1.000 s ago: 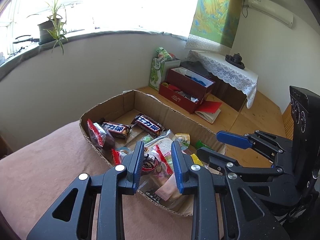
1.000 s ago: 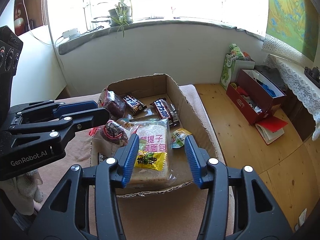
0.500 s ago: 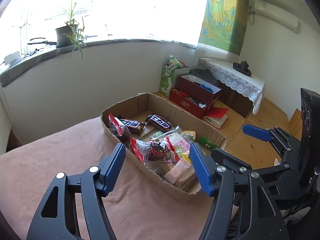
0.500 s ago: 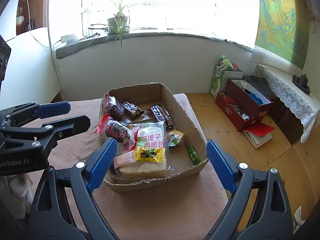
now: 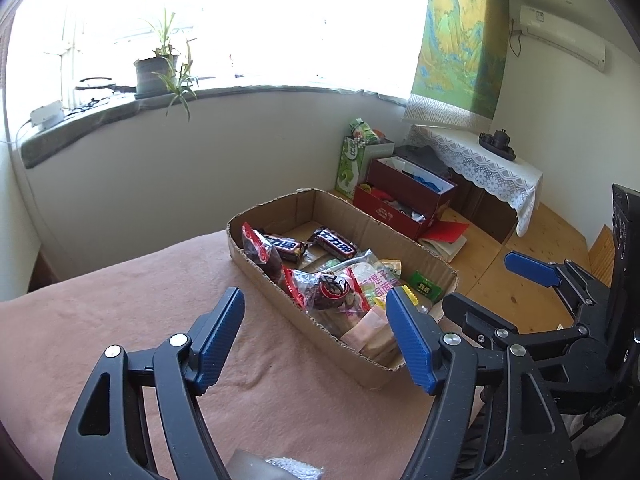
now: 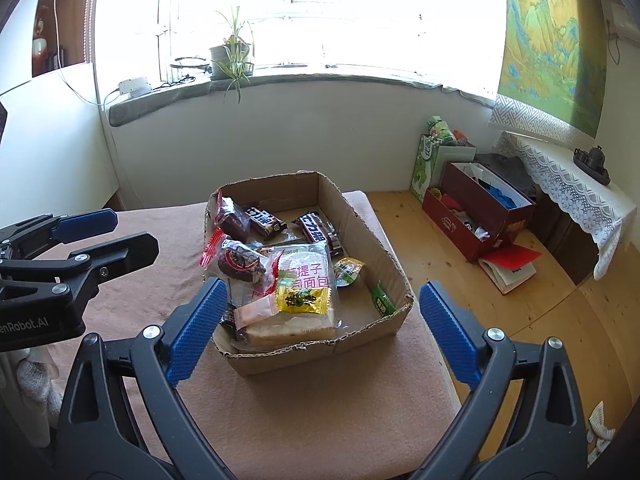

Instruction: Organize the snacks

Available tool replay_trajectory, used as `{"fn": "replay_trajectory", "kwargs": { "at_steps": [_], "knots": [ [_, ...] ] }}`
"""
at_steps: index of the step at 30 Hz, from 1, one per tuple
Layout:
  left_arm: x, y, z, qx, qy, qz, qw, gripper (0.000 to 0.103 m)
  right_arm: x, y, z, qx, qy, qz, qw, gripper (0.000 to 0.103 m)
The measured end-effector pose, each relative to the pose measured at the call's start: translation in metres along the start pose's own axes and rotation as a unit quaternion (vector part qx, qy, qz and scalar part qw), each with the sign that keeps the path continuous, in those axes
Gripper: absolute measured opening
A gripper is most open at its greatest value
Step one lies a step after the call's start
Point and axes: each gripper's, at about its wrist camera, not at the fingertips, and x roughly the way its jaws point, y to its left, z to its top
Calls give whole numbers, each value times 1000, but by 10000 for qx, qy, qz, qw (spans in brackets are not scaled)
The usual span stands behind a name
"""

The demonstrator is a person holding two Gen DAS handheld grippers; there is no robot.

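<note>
Both grippers, left (image 5: 316,332) and right (image 6: 320,328), wide open and empty near box (image 6: 320,350); piled bread bag (image 6: 298,292) prob slides if nudged.

Window (image 6: 320,16): very bright, potted plant (image 6: 232,56) on the sill
Floor (image 6: 460,280): light wood
Wall (image 5: 560,92): white, landscape scroll (image 5: 460,32) hanging

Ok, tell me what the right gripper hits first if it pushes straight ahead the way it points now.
Probably the near wall of the cardboard box, which lies between the open fingers of the right gripper. If it clears the rim, the bread bag comes next; depth is hard to judge.
</note>
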Motion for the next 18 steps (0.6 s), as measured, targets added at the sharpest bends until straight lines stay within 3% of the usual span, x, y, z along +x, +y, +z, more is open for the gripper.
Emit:
{"fn": "replay_trajectory", "kwargs": {
  "at_steps": [18],
  "knots": [
    [-7, -2, -3, -6, -46, 40, 10000, 73, 2, 4, -4, -2, 76, 33, 10000, 99]
  ]
}}
